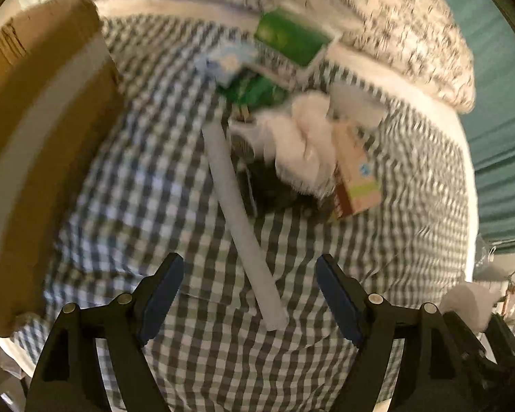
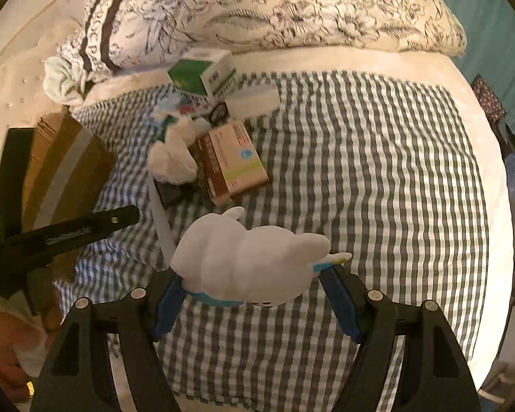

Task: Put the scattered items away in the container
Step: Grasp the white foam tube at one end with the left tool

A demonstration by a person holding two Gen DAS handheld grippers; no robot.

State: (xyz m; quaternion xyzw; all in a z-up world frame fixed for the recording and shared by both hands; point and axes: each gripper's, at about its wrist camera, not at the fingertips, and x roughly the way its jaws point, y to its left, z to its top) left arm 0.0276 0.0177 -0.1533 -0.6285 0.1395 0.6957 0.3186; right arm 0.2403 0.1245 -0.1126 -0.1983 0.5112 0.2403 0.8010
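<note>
My right gripper (image 2: 252, 279) is shut on a white plush toy (image 2: 243, 261) with blue trim, held above the checked cloth (image 2: 360, 171). A pile lies farther back: a green box (image 2: 195, 75), a white box (image 2: 254, 101), a tan box (image 2: 233, 161), a fluffy white item (image 2: 175, 158) and a dark item (image 2: 170, 194). A long white tube (image 1: 243, 226) lies on the cloth, running from the pile toward my left gripper (image 1: 249, 295), which is open with nothing in it. The cardboard box (image 1: 34, 137) stands at the left, also seen as the cardboard box (image 2: 65, 171) in the right wrist view.
A floral duvet (image 2: 257, 7) is bunched along the far edge of the bed. A teal curtain (image 1: 498, 137) hangs beyond the right edge. The left gripper's black finger (image 2: 86, 230) and a hand (image 2: 13, 353) show at the left of the right wrist view.
</note>
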